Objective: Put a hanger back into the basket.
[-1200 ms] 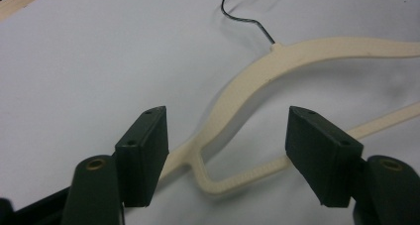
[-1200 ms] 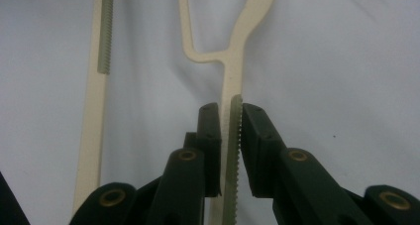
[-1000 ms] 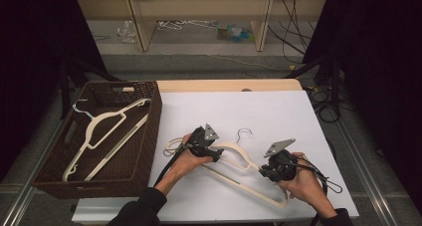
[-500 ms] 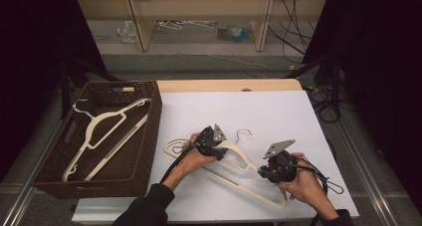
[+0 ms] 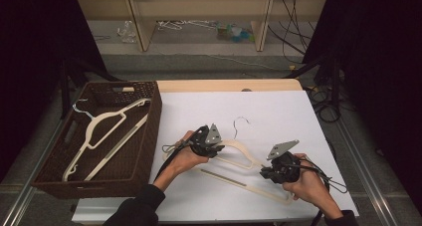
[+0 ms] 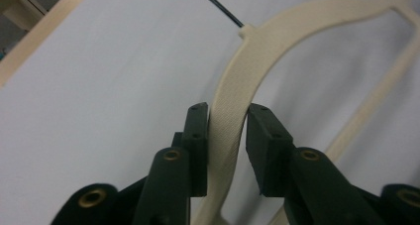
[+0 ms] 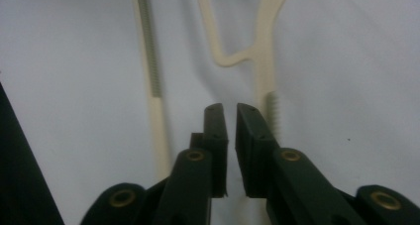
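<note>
Cream hanger [image 5: 234,162] w/ no readable label: left tongs [image 6: 225,136] just closing round it, right tongs [image 7: 229,136] nearly shut beside it.

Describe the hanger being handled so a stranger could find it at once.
Start at the white table, right of the brown wicker basket. A cream hanger lies there between both grippers. Its twin lies inside the basket; this one is on the table.

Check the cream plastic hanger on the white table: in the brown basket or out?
Out. The cream plastic hanger lies on the white table, beside the brown wicker basket.
</note>
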Demonstrator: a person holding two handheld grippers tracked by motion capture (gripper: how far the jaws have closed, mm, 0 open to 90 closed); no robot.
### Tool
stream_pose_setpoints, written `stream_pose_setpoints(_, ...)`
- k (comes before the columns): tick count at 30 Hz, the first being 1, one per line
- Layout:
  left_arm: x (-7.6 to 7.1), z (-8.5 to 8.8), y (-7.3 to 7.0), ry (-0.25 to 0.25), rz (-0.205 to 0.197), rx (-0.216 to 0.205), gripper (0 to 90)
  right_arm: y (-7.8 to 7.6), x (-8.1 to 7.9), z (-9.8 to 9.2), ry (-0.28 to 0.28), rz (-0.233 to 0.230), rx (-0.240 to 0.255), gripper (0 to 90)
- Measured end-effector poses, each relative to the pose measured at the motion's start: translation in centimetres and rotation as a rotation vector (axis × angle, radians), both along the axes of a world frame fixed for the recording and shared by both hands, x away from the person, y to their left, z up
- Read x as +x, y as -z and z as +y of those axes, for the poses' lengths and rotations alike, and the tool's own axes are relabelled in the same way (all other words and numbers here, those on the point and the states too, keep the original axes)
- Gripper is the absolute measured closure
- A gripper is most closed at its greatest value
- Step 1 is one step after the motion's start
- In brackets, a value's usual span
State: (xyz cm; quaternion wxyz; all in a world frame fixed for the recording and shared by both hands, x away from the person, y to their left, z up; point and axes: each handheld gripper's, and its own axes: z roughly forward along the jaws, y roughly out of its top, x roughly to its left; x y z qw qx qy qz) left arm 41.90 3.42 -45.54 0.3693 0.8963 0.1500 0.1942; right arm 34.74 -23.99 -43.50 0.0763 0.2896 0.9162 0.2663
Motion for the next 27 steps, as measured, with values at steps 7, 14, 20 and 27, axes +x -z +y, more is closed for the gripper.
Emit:
stream_pose_setpoints(7, -2.0, 1.0, -1.4, 0.049, -0.025, -0.017, 74.9, -1.5, -0.8, 0.0, -0.004, -0.082, 0.091, 65.2)
stream_pose_setpoints(14, -4.3, 1.7, -2.8, 0.086, 0.012, -0.033, 75.9, -2.0, -2.1, 0.3, -0.023, -0.11, 0.138, 56.8)
stream_pose_setpoints(20, -5.3, 2.3, -4.0, 0.06, 0.057, -0.07, 77.2, -3.3, -3.2, 0.5, -0.044, -0.142, 0.173, 52.0)
stream_pose_setpoints(27, -6.1, 2.5, -5.1, 0.029, 0.112, -0.165, 85.1, -3.2, -4.5, 1.3, -0.086, -0.133, 0.192, 43.4)
